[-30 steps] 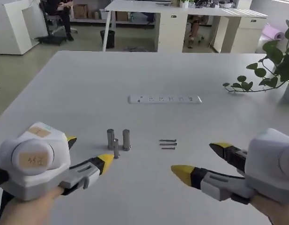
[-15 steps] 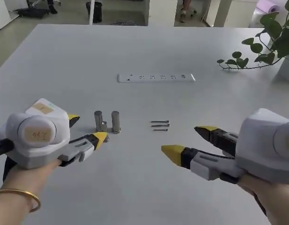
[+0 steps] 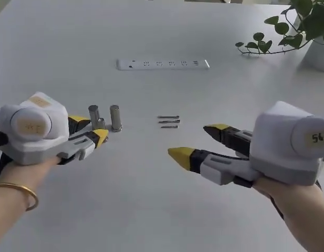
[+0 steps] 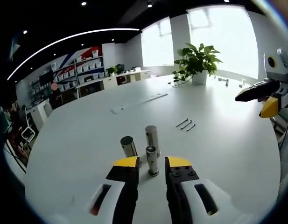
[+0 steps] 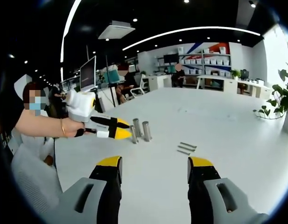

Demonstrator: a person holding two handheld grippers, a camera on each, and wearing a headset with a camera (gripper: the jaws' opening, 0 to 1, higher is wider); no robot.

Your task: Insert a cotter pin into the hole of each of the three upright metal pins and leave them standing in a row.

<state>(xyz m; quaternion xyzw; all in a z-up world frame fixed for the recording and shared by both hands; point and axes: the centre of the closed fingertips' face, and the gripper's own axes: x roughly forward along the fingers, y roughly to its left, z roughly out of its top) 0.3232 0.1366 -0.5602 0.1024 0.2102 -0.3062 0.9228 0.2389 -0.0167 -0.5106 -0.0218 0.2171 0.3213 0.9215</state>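
Just between the tips of the left gripper [image 4: 152,163], its jaws spread, stands the shortest of three metal pins [image 4: 151,156], unpinched; ahead of the right gripper [image 5: 155,164], jaws spread wide and empty, lie the cotter pins [image 5: 186,148]; likely still the approach; next, steady that pin and pinch one cotter pin.

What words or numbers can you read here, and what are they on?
"56", as best it reads: label on the right gripper.
Two stickers on the left gripper: too blurred to read.
Power strip: no readable marks.

Shiny metal pins [image 3: 115,117] on a matt, seemingly laminate table [image 3: 151,210].
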